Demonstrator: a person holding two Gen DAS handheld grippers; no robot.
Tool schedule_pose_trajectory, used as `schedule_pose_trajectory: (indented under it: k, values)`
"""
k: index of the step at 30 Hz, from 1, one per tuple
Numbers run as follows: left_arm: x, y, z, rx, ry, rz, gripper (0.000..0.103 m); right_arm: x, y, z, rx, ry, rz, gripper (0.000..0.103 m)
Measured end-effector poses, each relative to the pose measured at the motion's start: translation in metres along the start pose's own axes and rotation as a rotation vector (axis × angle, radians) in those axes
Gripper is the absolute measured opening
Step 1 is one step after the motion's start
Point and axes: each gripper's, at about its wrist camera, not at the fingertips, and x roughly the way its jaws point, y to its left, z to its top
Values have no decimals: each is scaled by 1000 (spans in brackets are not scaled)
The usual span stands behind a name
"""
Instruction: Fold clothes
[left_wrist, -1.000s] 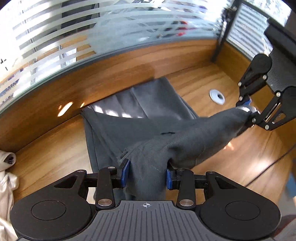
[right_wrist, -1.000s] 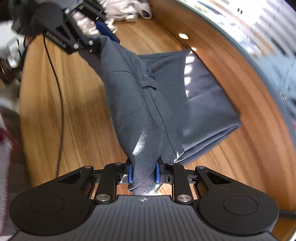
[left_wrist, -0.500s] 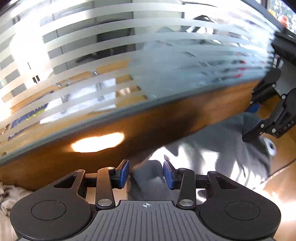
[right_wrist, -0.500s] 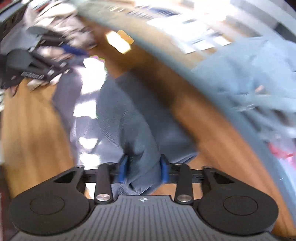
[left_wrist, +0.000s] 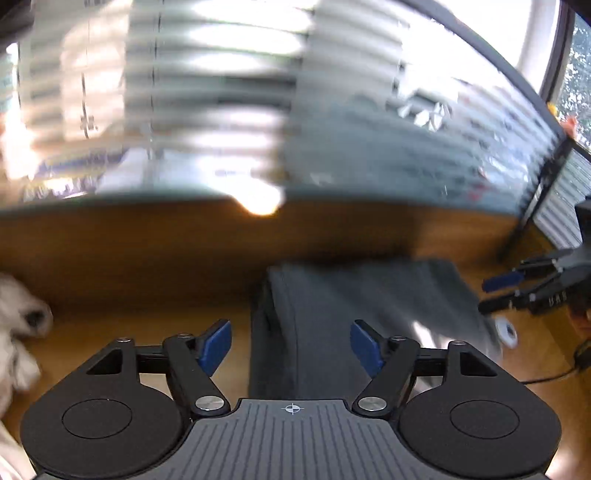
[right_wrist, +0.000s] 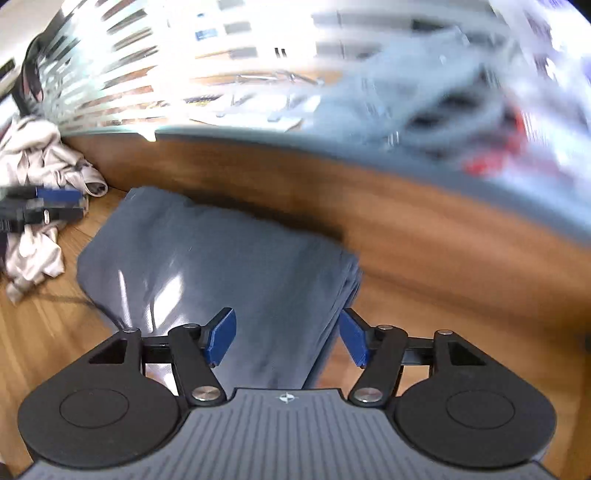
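Note:
A dark grey garment (left_wrist: 354, 314) (right_wrist: 229, 266) lies folded flat on the wooden table (left_wrist: 129, 266) (right_wrist: 461, 280), close to the raised wooden back edge. My left gripper (left_wrist: 290, 345) is open above the garment's left part, nothing between its blue pads. My right gripper (right_wrist: 287, 339) is open too, straddling the garment's right folded edge without gripping it. Each gripper shows in the other's view: the right gripper (left_wrist: 502, 291) at the far right, the left gripper (right_wrist: 51, 205) at the far left. Both views are motion-blurred.
A heap of pale crumpled clothes (right_wrist: 33, 177) (left_wrist: 14, 339) lies left of the garment. Frosted striped glass (left_wrist: 221, 110) rises behind the table. A white cable grommet (left_wrist: 506, 332) and a black cable (left_wrist: 546, 376) sit at the right.
Both grippers carried the garment's end toward the back edge, laid it over the rest, and opened. The garment now lies folded and released.

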Motion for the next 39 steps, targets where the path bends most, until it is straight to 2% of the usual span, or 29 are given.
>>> schedule_pose_trajectory:
  k: [3,5,6,7,9,12,17,19,21,22,23,24,28,30,33,39]
  values:
    - [17,1,-18,-15,35,8,74,10,-2,-19,90,7,12,68]
    - [24,3,-27,-35,41,8,64,17,-7,-29,179,3,51,60]
    - [27,4,-29,-43,45,8,40,21,-9,-33,225,0,73,35]
    - [31,4,-27,-49,51,9,22,25,-12,-38,270,-2,94,17]
    - [39,5,-23,-60,62,12,15,18,-19,-37,309,-35,96,8]
    - [50,6,-18,-77,80,15,15,8,-20,-30,300,-85,61,6]
    - [68,9,-10,-106,109,21,17,30,-27,-30,305,-43,12,6]
    - [74,12,-11,-131,122,38,23,36,-30,-33,294,-36,1,9]
    - [75,14,-11,-154,123,57,29,37,-28,-35,276,-41,-18,15]
    - [72,14,-11,-160,112,59,29,36,-27,-35,266,-42,-34,24]
    - [66,12,-10,-158,92,56,29,34,-27,-34,256,-43,-49,28]
    - [57,11,-9,-146,64,49,29,31,-25,-34,243,-46,-62,33]
    - [22,-4,3,-41,-51,34,29,9,-14,-29,160,-79,-113,33]
    - [18,-13,11,4,-63,23,29,0,-9,-25,117,-108,-135,33]
    - [34,-23,23,39,-48,11,28,0,-6,-15,95,-126,-120,33]
    - [69,-34,36,46,-31,17,28,29,-1,13,54,-135,-112,33]
